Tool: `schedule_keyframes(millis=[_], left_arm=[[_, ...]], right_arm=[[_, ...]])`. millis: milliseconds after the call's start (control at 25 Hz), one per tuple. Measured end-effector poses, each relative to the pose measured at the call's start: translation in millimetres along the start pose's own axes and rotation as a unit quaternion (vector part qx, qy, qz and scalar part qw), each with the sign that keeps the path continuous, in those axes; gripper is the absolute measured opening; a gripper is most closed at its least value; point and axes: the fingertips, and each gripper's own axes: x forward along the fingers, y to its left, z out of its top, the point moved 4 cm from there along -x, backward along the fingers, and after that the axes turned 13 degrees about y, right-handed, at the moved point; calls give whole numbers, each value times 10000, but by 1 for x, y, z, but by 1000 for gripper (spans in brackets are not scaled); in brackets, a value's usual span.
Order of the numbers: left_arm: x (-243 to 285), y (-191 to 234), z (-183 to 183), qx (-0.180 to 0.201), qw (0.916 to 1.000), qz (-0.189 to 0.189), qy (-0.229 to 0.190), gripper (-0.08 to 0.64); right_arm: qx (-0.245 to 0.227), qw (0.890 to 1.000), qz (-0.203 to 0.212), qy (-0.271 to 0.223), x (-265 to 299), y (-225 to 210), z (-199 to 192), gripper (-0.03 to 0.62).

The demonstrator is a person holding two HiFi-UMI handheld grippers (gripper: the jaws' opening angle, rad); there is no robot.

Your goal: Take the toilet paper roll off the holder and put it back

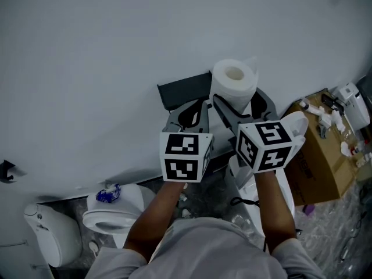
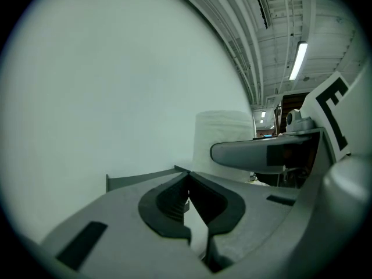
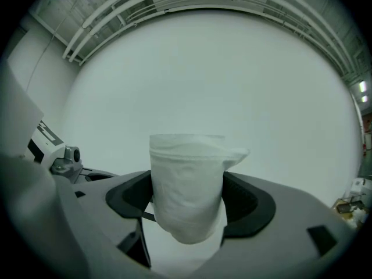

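The white toilet paper roll [image 1: 234, 79] stands on end against the white wall, its hollow core facing up. My right gripper [image 1: 243, 99] is shut on it: in the right gripper view the roll [image 3: 187, 185] is squeezed between the two dark pads, with a loose sheet sticking out to the right. The dark grey holder plate [image 1: 184, 89] is just left of the roll. My left gripper [image 1: 190, 110] is shut and empty, its tips [image 2: 187, 178] meeting just below the plate's edge [image 2: 139, 179]. The roll [image 2: 224, 137] shows behind the right gripper's finger [image 2: 256, 153].
A white toilet [image 1: 114, 211] with a blue item on its tank sits at lower left, another white fixture [image 1: 50, 232] beside it. A cardboard box [image 1: 318, 156] with clutter on top stands at the right. The white wall [image 1: 116, 57] fills the upper view.
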Motion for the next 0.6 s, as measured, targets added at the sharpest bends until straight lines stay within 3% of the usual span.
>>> schedule_keyframes(millis=[600], left_arm=[[7, 33, 2, -98, 9997, 208, -19, 5]], right_arm=[[-109, 9995, 307, 28, 43, 14, 16, 370]])
